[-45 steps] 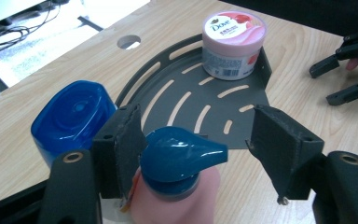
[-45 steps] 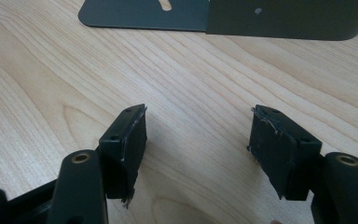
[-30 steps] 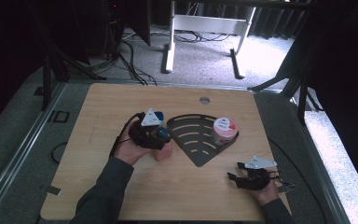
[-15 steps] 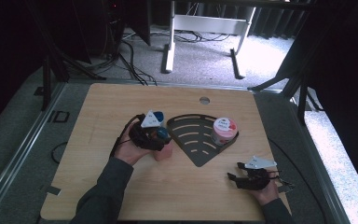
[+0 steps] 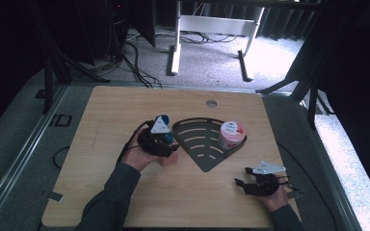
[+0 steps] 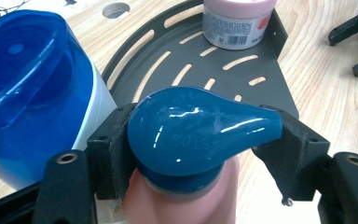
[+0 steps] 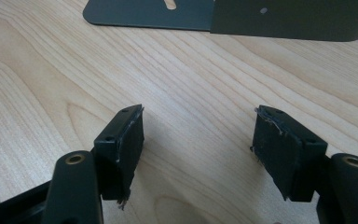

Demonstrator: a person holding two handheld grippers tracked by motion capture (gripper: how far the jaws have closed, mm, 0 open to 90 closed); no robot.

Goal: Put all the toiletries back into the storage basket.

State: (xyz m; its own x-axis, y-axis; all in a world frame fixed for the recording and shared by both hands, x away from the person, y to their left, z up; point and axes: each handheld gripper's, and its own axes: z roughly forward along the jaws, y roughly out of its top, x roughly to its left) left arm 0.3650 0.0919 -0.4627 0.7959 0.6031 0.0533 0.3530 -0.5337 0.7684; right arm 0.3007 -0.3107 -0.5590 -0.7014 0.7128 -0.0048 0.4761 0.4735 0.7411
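Gripping: the left gripper [image 6: 200, 135] has its two black jaws pinched on the teal cap [image 6: 200, 130] of a pink bottle [image 6: 182, 205], one jaw on each side of the cap.
Pink bottle: it stands upright on the wooden table [image 5: 111, 115], just off the left edge of the dark slotted tray [image 5: 200, 144]; in the high view it shows as a bit of pink [image 5: 166, 160] under the left gripper [image 5: 160, 139].
Cap: glossy, teardrop-shaped, its narrow end pointing toward the right-hand jaw in the left gripper view; raised lettering runs over it, too blurred for me to read in full.
Blue-lidded container: a white tub with a clear blue lid [image 6: 28, 88] stands just beside the pink bottle, on the side away from the tray's point; whether the two touch I cannot tell.
Tray: a fan-shaped dark metal piece with curved slots and a low wall, lying flat in the middle of the table.
Pink-lidded jar: a small jar with a barcode label [image 6: 235, 21] sits in the tray's far corner against the wall; from above it is at the tray's right end [image 5: 232, 134].
Right gripper: spread wide and holding nothing [image 7: 198, 140], jaws low over bare wood near the table's front right [image 5: 262, 182], well apart from the bottle.
Right gripper's outlook: the tray's wall [image 7: 289, 18] lies ahead of the jaws.
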